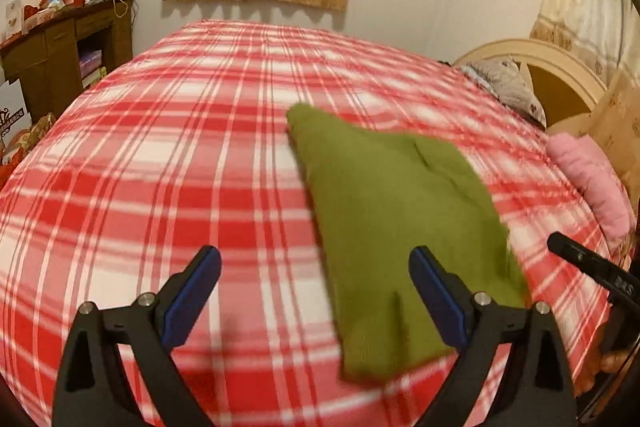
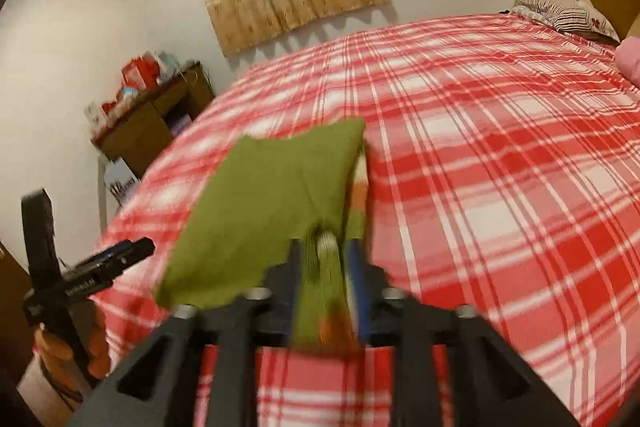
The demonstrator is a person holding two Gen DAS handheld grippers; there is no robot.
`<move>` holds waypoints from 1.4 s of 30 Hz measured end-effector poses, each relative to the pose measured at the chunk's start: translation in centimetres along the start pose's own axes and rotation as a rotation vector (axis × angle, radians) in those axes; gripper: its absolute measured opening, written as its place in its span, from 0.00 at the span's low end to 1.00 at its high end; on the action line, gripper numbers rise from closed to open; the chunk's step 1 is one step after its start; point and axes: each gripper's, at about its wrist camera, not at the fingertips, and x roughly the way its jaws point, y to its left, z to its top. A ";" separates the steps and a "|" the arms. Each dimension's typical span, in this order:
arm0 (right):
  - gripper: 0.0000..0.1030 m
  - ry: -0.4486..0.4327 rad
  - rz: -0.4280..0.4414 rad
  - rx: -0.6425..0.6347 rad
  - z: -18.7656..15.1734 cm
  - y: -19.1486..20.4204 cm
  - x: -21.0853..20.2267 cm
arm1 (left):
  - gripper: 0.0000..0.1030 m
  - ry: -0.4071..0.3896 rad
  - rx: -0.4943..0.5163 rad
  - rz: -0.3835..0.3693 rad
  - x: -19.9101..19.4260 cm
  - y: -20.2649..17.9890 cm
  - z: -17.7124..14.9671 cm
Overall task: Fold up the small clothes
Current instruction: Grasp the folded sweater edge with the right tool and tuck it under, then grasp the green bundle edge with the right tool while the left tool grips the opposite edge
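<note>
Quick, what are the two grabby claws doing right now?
Left gripper: jaws wide open, holding nothing.
Right gripper: jaws shut on the green cloth, lifting it over the plaid bed.

Motion blur smears the green garment (image 2: 276,203), so its type is unclear. Its near end is hidden between the right gripper's (image 2: 326,259) jaws. The pink pillow (image 2: 629,61) is cut off by the right edge.

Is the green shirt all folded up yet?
Not yet. The green garment is on the plaid bed, doubled over but rumpled. The right gripper pinches its near edge; the left gripper hangs open, empty. Finishing the fold and letting go remain.
</note>
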 end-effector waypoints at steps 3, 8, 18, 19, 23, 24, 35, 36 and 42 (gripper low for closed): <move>0.80 0.010 0.040 0.006 1.7 -0.5 2.6 | 0.94 0.000 -0.035 -0.014 2.5 0.1 2.0; 0.80 0.087 0.079 0.080 2.8 -2.4 7.6 | 0.86 0.051 -0.089 -0.041 6.8 0.3 2.7; 0.80 0.130 0.180 0.046 2.2 -3.7 12.2 | 0.90 0.144 -0.106 -0.132 8.9 0.1 0.3; 0.80 0.132 0.172 0.040 2.1 -3.5 12.2 | 0.90 0.136 -0.104 -0.134 8.3 0.1 -0.3; 0.80 0.131 0.180 0.053 2.1 -3.8 12.3 | 0.90 0.114 -0.154 -0.176 6.2 1.5 -1.8; 0.80 0.130 0.192 0.065 2.2 -4.1 12.4 | 0.90 0.107 -0.172 -0.181 5.4 1.9 -2.3; 0.80 0.124 0.210 0.085 1.8 -4.5 12.1 | 0.64 0.155 -0.034 -0.113 -0.1 -1.8 -7.7; 0.80 0.123 0.208 0.085 1.8 -4.5 11.9 | 0.32 0.174 -0.034 -0.179 -0.6 -2.1 -7.9; 0.80 0.108 0.237 0.108 1.7 -4.8 11.7 | 0.73 0.072 -0.064 -0.147 -1.7 -0.3 -4.2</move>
